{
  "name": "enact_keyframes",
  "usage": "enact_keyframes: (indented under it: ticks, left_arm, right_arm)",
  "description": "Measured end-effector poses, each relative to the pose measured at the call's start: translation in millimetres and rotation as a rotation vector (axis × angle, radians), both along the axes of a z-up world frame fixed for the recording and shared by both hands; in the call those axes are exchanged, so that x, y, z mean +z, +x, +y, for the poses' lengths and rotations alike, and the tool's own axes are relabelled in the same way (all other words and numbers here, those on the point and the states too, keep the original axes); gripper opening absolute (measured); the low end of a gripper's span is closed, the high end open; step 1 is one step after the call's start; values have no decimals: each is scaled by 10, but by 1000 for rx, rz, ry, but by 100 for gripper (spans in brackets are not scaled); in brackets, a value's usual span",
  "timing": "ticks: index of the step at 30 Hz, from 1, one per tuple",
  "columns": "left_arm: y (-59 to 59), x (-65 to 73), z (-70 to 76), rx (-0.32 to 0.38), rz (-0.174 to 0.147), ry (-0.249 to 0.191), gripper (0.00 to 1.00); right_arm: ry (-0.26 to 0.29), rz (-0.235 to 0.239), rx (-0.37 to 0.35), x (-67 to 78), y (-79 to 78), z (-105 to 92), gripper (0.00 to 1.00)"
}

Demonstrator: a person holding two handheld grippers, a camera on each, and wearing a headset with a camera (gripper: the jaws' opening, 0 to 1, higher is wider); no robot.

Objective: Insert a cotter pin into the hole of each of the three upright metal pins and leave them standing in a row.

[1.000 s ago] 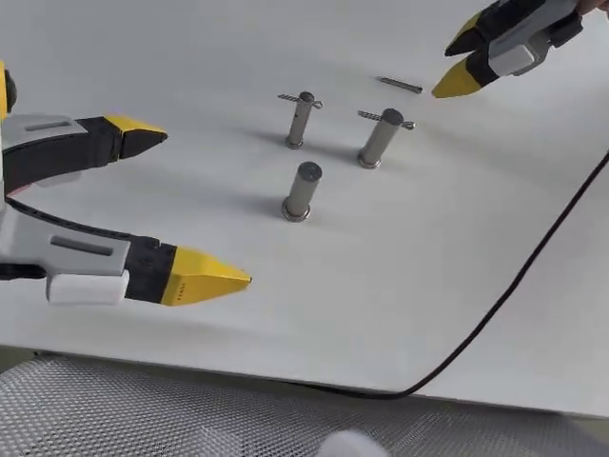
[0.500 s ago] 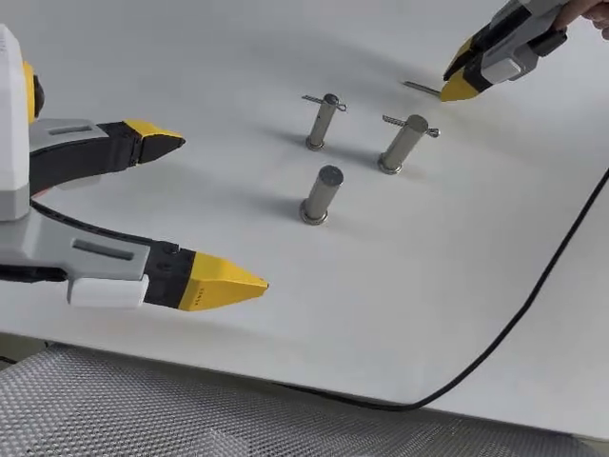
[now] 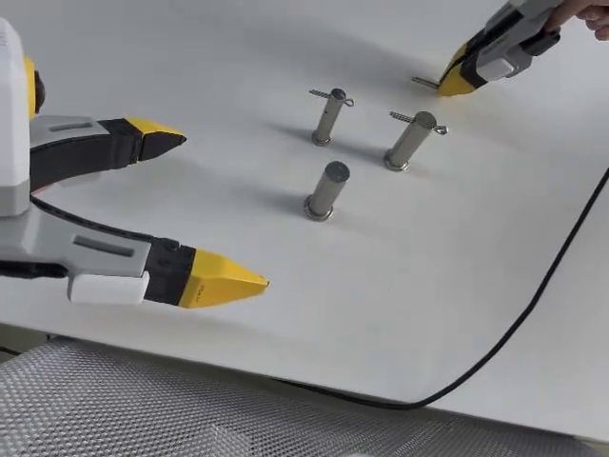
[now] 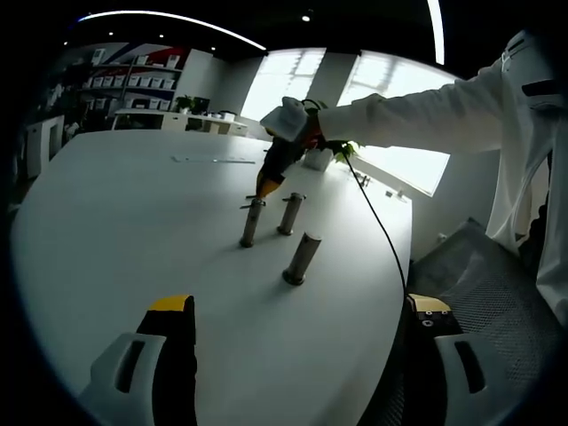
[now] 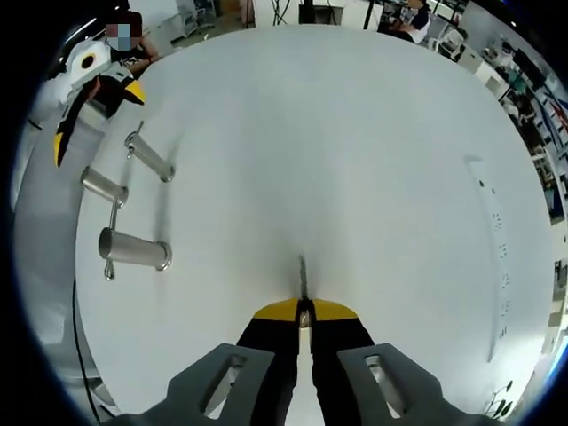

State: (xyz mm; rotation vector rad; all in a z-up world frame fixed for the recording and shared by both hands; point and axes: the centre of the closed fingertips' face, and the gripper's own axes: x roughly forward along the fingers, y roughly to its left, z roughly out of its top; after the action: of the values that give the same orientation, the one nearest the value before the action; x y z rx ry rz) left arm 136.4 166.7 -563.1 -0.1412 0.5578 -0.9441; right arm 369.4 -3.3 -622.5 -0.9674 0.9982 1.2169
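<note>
Bright, even light on the white bench (image 3: 400, 314) in the head view, and we see no glare. Upright pins (image 3: 327, 190) cast soft, short shadows toward the left tongs (image 3: 224, 211) side. In the left gripper view the room is dim, the windows (image 4: 293, 78) beyond the right tongs (image 4: 264, 188) are blown out, and a ceiling strip light (image 4: 435, 31) is overhead. Both gripper views bend hard at the edges. We find the cotter pin (image 5: 303, 271) pinched in the right tongs' tips sharp.
</note>
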Motion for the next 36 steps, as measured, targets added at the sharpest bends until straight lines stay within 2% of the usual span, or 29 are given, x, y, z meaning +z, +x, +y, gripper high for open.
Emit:
enact_keyframes:
  ticks: [3, 5, 9, 12, 15, 16, 22, 23, 24, 25, 27, 29, 30, 33, 34, 36]
  left_arm:
    - [5, -27, -10, -2, 3, 4, 97]
    - [27, -37, -1, 4, -8, 19, 96]
    - [56, 1, -12, 12, -9, 2, 96]
    - [64, 16, -19, 6, -14, 8, 96]
    - [72, 28, -19, 7, -11, 12, 96]
    - [79, 64, -24, 9, -17, 13, 95]
    - [138, 206, -56, 6, -41, 6, 95]
    - [148, 222, -58, 2, -46, 12, 95]
    - [152, 235, -60, -1, -50, 15, 95]
    - [161, 254, -60, -1, -54, 15, 95]
    - [181, 295, -61, 4, -57, 9, 95]
    - [222, 367, -66, 22, -71, -21, 94]
    - [230, 383, -67, 22, -72, -24, 94]
    - [256, 422, -78, 18, -88, -16, 92]
    - [261, 431, -82, 16, -91, -14, 92]
    - [269, 446, -88, 11, -96, -12, 92]
  right_arm:
    - [4, -24, 55, 14, -38, -7, 0]
    - [4, -29, 51, 22, -34, -4, 0]
    - [-4, -42, 74, 30, -8, -1, 0]
    - [-20, -40, 65, 79, -91, 26, 0]
    - [-47, -41, 103, 86, -83, 25, 0]
    - [-51, -53, 143, 93, -91, 31, 0]
    - [-38, -83, 75, 121, -122, 36, 0]
    - [-28, -77, 55, 139, -140, 39, 0]
    - [10, -64, 22, 180, -177, 76, 0]
    - [17, -68, 22, 195, -175, 82, 0]
    - [39, -94, 25, 302, -177, 87, 0]
    - [73, -107, 26, 327, -183, 93, 0]
    - [103, -123, 19, 407, -203, 124, 0]
    - [147, -169, 22, 544, -223, 143, 0]
    - [154, -177, 22, 528, -175, 126, 0]
    - [174, -191, 24, 597, -238, 136, 0]
